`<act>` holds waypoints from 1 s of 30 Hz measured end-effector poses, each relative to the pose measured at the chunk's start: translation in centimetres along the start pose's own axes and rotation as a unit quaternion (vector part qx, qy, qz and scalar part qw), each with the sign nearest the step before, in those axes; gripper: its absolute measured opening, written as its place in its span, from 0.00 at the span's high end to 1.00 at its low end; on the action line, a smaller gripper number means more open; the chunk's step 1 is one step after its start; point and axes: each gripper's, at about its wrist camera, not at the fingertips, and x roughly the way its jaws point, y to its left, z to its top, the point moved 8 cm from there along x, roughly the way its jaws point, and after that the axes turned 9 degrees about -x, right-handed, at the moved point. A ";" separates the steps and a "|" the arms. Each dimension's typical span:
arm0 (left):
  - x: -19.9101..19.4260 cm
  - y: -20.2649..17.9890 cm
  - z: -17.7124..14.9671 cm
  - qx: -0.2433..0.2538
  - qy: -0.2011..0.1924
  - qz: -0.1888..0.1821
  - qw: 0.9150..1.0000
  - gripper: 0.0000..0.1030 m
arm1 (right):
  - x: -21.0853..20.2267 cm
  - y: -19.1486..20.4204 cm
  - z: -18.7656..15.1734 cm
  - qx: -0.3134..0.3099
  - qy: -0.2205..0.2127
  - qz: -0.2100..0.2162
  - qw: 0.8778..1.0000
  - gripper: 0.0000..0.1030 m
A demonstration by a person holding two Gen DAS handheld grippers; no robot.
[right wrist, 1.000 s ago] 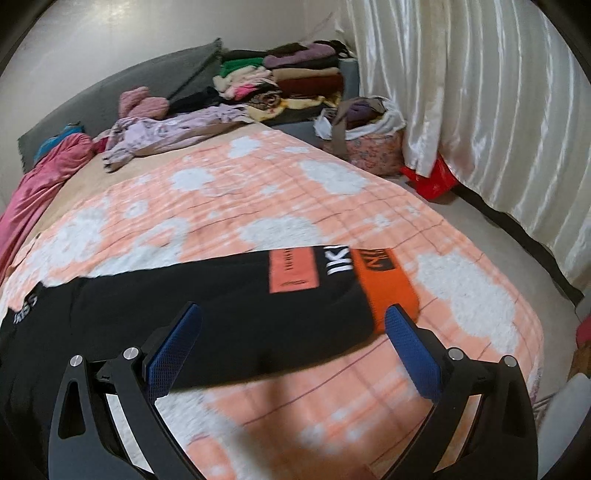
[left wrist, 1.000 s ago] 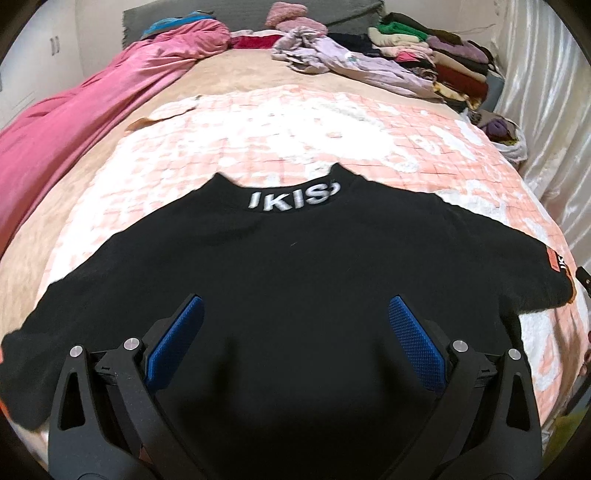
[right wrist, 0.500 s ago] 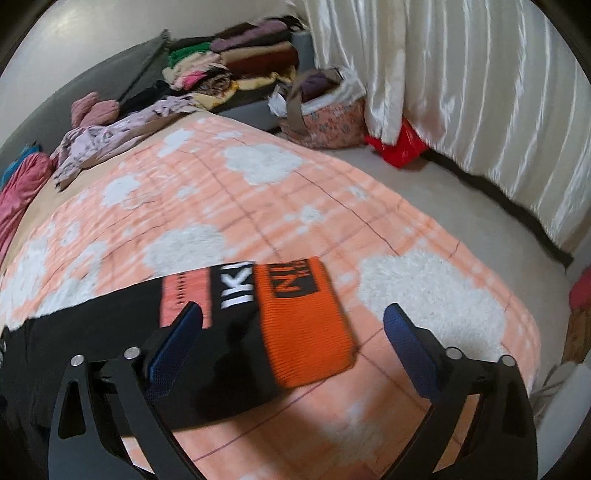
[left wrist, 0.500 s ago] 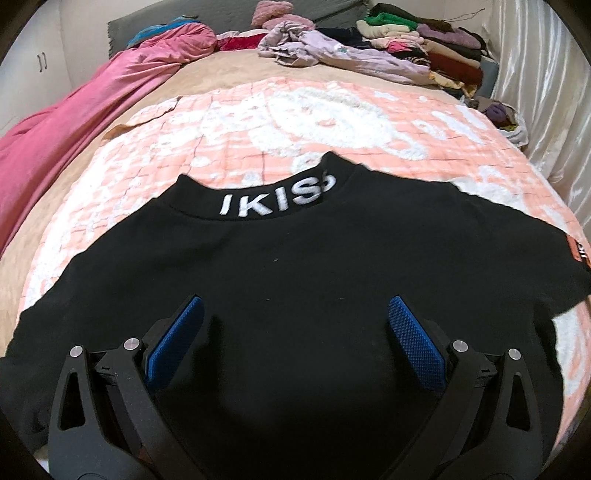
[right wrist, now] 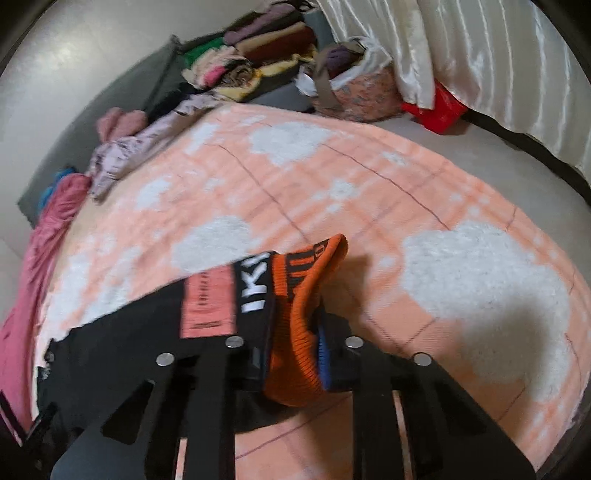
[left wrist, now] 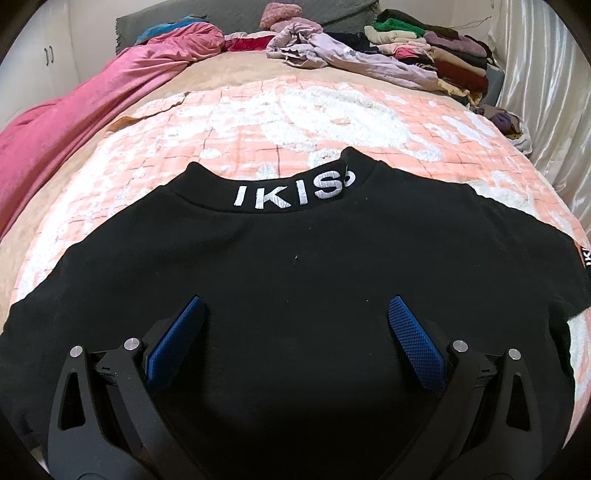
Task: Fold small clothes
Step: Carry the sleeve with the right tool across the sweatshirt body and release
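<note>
Right gripper (right wrist: 291,354) just closed, clamped on the orange cuff (right wrist: 301,332) of the black sweatshirt (left wrist: 295,295), left gripper (left wrist: 295,325) spread wide above its body, pads off the cloth, peach-and-white blanket (left wrist: 295,118) beyond the collar

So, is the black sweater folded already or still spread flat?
Mostly spread: the black sweater lies flat on the blanket, collar showing. Only its orange cuff is pinched in the right tongs.

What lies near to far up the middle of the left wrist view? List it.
Left gripper, open → black sweater → its collar lettering → peach-and-white blanket → lilac garment → grey headboard.
</note>
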 end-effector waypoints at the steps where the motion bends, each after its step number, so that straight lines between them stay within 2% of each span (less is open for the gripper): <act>1: -0.1 0.1 0.0 -0.002 -0.001 -0.002 1.000 0.09 | -0.5 0.6 0.2 -0.005 -0.007 0.008 1.000 0.88; 4: -0.4 0.5 -0.1 -0.011 -0.002 -0.012 1.000 0.09 | -2.3 3.1 0.9 -0.025 -0.023 0.029 0.999 0.90; 5: -0.4 0.5 0.0 -0.013 -0.002 -0.014 1.000 0.09 | -2.9 4.5 1.1 -0.037 -0.028 0.039 0.998 0.93; 14: -1.4 2.4 0.2 -0.034 -0.006 -0.025 0.999 0.09 | -5.7 16.2 1.8 -0.110 -0.049 0.125 0.985 0.93; 17: -1.9 3.2 0.5 -0.040 -0.013 -0.025 0.999 0.09 | -6.1 21.3 0.9 -0.134 -0.039 0.167 0.976 0.93; 23: -2.8 4.9 0.9 -0.053 -0.021 -0.028 0.998 0.09 | -5.6 29.1 -1.0 -0.167 -0.009 0.226 0.960 0.93; 30: -3.9 5.8 1.3 -0.053 -0.031 -0.031 0.998 0.09 | -4.9 36.5 -3.1 -0.195 0.021 0.274 0.941 0.93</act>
